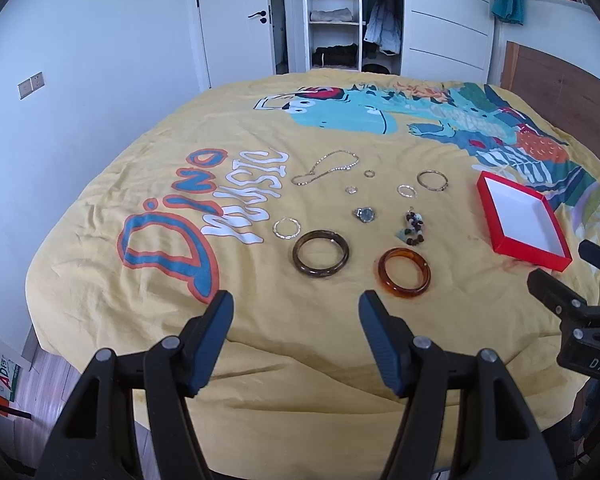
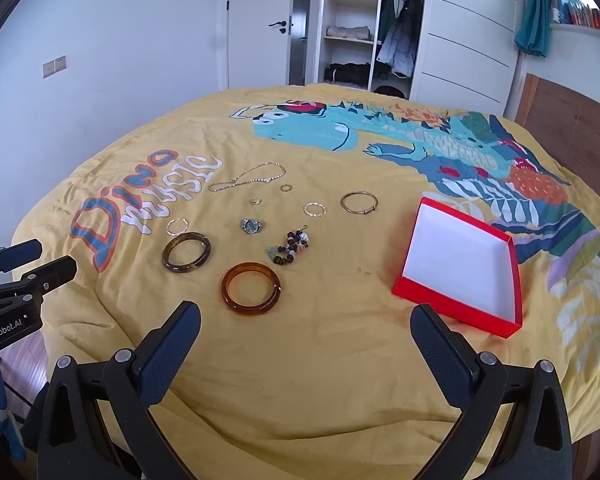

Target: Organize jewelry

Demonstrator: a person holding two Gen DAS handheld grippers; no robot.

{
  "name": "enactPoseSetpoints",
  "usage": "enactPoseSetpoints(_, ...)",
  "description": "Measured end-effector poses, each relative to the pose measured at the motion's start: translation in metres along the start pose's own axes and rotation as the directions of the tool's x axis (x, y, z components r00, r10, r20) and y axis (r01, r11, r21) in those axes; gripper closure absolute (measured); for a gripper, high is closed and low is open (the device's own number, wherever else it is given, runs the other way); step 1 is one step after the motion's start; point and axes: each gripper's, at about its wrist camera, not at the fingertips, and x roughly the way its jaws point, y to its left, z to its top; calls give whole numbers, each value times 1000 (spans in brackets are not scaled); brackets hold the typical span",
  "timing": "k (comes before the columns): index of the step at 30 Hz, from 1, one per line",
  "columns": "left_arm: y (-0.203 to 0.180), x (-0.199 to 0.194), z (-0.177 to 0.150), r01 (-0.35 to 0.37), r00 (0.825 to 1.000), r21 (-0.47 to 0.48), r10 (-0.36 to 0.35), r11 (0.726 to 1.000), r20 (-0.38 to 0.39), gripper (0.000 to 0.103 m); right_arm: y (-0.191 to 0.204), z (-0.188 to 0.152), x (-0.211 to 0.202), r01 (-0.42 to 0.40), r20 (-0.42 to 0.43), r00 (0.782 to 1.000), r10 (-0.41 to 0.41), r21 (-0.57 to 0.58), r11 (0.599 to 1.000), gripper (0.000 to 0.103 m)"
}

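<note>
Both pairs of jaws stand wide with nothing between them: the left gripper hangs over bare quilt short of the jewelry, and the right gripper hovers between the amber translucent bangle and the shallow red cardboard box with a white inside, touching neither. Each gripper's arms run off the lower edge of its own view, and no hand shows.

Several small pieces are hard to read. Two tiny rings are little more than glints, the round grey-faced piece could be a watch head or a large ring, and the heap of dark and pale beads is too tangled to tell how it is strung. Clearer are the dark brown mottled bangle, the thin gold wire bangle, two twisted silver hoops and the pale beaded chain. All lie apart on the quilt, left of the box, which is empty.

They rest on a rumpled yellow quilt printed with a teal dinosaur. Behind stand a white door, an open wardrobe with hanging coats, a teal curtain and a wooden headboard, cut off at the right.
</note>
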Motion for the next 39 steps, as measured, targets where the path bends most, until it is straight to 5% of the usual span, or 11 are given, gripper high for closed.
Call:
enactPoseSetpoints(11,-5,15,-1,28,999,19,-27,999,-38,40,7,-7,9,18,-41,999,-19,-11,1000,0)
enactPoseSetpoints(31,12,68,-5,45,987,-22,-48,999,-154,40,15,-11,58,-104,-119,986,112,78,992,6)
enactPoseSetpoints(39,35,98,1,27,980,-82,-43,996,-196,40,7,-7,89,-117,-157,979,133,109,987,30)
